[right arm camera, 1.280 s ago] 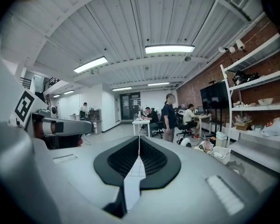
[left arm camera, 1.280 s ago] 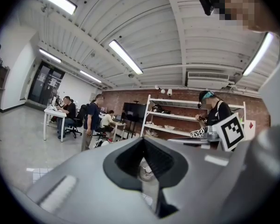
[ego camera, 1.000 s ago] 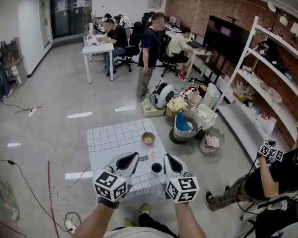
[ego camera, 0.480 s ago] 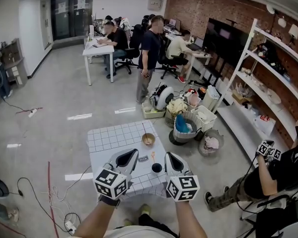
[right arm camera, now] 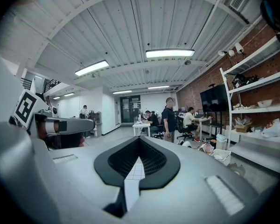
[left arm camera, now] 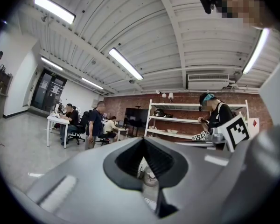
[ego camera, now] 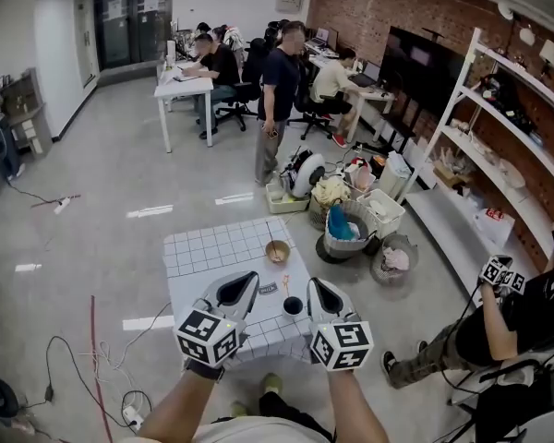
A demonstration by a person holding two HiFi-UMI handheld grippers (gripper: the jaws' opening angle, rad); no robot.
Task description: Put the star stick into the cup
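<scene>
1. On the left, we hold our left gripper [ego camera: 239, 286] low over the near edge of the white gridded table [ego camera: 203, 252]. In its own view the two jaws meet at their tips and grip nothing
2. Just to the right of that gripper, a small dark flat item [ego camera: 267, 290] lies on the table top; we cannot tell what it is
3. Further back, near the table's far right part, a brown bowl [ego camera: 277, 251] stands upright
4. The star stick [ego camera: 283, 285], orange, lies flat on the table between our two grippers. It is nearer to us than the bowl, just beyond the cup [ego camera: 293, 305], and neither gripper touches it
5. The cup is dark and stands upright with its mouth up, just beside the right gripper [ego camera: 321, 293]; the stick lies outside it
6. The right gripper hangs over the table's near right edge. In its own view the jaws are pressed together, leaving only a thin slit through which the gridded top shows
7. To the right of the table, baskets and bins [ego camera: 351, 221] crowd the floor, and a white shelf rack [ego camera: 499, 155] lines the brick wall
</scene>
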